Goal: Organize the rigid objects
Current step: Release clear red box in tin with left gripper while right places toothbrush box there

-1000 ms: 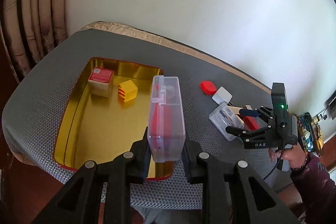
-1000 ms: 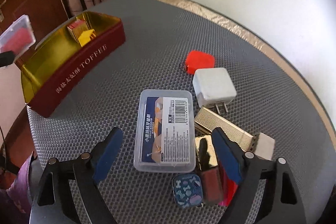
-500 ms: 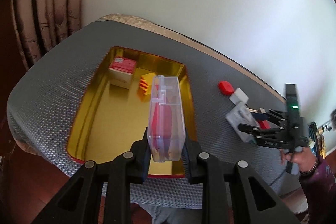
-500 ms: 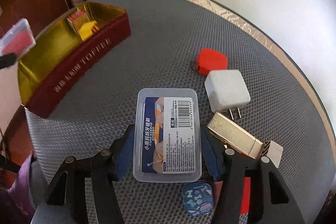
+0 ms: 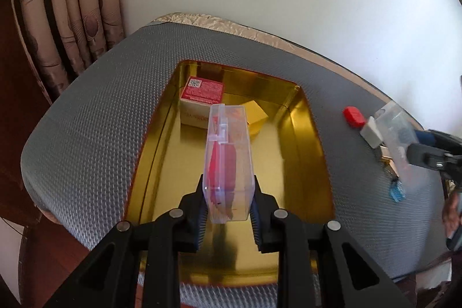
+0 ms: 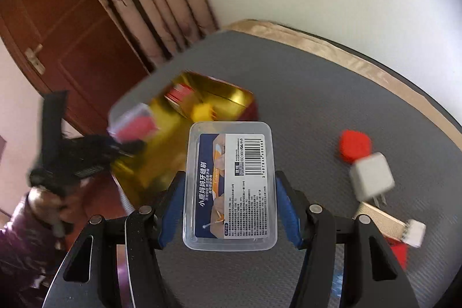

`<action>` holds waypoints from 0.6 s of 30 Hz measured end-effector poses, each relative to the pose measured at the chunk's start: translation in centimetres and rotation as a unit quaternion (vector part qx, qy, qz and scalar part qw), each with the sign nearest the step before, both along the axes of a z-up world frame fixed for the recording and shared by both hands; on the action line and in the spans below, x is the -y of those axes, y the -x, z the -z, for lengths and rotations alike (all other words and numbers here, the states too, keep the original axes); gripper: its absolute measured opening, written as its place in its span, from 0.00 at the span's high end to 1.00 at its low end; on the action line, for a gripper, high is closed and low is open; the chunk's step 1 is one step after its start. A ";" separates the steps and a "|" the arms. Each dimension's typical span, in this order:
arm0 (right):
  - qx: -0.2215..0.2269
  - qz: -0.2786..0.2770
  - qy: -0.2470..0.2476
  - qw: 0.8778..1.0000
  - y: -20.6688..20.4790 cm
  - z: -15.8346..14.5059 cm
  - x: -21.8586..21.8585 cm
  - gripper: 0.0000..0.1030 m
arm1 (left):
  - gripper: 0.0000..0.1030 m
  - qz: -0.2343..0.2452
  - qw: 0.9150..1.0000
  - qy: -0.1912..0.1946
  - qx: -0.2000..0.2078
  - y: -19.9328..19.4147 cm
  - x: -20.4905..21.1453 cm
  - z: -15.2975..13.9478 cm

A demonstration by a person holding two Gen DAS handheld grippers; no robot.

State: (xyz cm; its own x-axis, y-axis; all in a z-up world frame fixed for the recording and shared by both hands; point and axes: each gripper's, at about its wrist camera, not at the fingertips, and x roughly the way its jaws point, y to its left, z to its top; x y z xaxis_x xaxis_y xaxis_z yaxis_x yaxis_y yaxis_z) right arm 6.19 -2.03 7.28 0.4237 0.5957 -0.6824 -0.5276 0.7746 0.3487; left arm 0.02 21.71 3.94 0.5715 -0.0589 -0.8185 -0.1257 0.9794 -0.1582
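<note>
Since it is carried edge-up above the gold tin (image 5: 303, 134), the clear case with red contents (image 5: 228, 163) is pinched by the left claw (image 5: 228, 199) for lowering inside. In the right view, the labelled floss-pick box (image 6: 229, 186) is clamped flat by the right claw (image 6: 229, 207), lifted off the table (image 6: 332, 94) toward the tin.

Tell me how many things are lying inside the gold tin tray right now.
2. A red-topped cardboard box sits at the far end of the gold tin tray; a yellow block lies just right of it. The held clear plastic case may hide others.
</note>
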 end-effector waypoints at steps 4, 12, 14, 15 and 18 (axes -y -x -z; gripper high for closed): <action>0.006 -0.004 -0.012 1.000 -0.2 -0.7 -1.7 0.46 | 0.75 0.001 1.000 -0.009 -0.010 -1.9 -0.9 1.1; -0.007 -0.005 -0.027 1.000 -0.2 0.1 -2.5 0.46 | 0.75 0.003 0.999 0.014 -0.038 -5.2 -2.4 2.9; -0.011 -0.005 -0.029 1.000 -0.2 0.3 -2.6 0.46 | 0.75 0.002 0.999 0.006 -0.039 -6.1 -2.2 3.0; -0.010 -0.003 -0.027 1.000 -0.2 0.4 -2.7 0.46 | 0.75 0.000 0.999 -0.001 -0.039 -6.6 -2.1 3.0; -0.014 -0.003 -0.028 0.999 -0.2 0.5 -3.0 0.46 | 0.75 0.001 0.999 -0.004 -0.047 -8.1 -2.1 3.4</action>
